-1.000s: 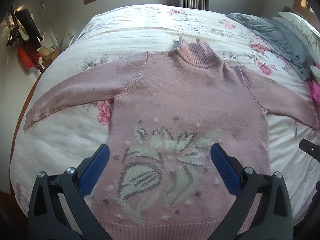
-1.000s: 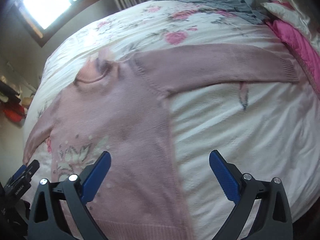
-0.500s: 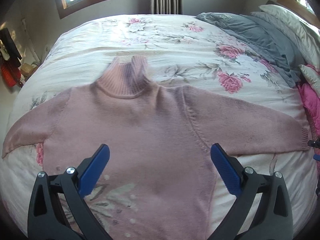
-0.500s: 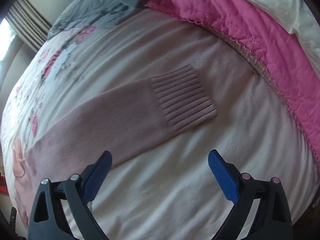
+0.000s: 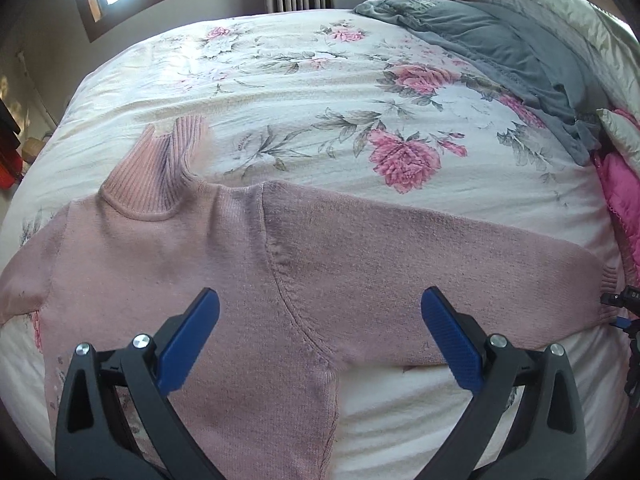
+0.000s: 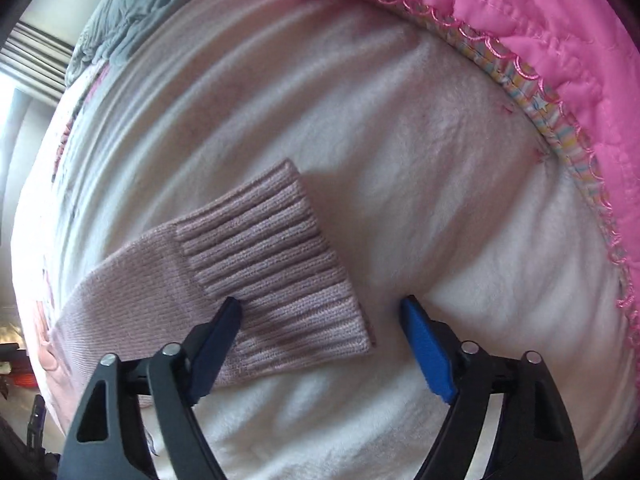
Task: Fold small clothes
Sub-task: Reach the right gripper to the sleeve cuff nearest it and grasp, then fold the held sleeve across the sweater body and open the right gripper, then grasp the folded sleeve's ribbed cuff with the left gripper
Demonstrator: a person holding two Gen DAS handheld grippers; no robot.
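Observation:
A small pink knit sweater (image 5: 224,264) with a ribbed roll neck lies flat and face up on the bed. One sleeve (image 5: 460,276) stretches out to the right. My left gripper (image 5: 316,320) hovers open above the shoulder seam, nothing between its blue pads. In the right wrist view the ribbed cuff (image 6: 276,264) of that sleeve lies on the white cover. My right gripper (image 6: 320,308) is open and low over the cuff's end, its left pad above the ribbing and its right pad beside the cuff over bare cover. It shows at the right edge of the left wrist view as the right gripper (image 5: 624,304).
The floral bedspread (image 5: 320,92) covers the bed. A grey blanket (image 5: 500,48) and pillows lie at the far right, with a bright pink quilt (image 6: 500,20) along the edge just beyond the cuff. A window and curtain stand behind the bed.
Both grippers have moved right along the sweater. The left went from over the flower motif to the shoulder. The right came down close onto the sleeve cuff.

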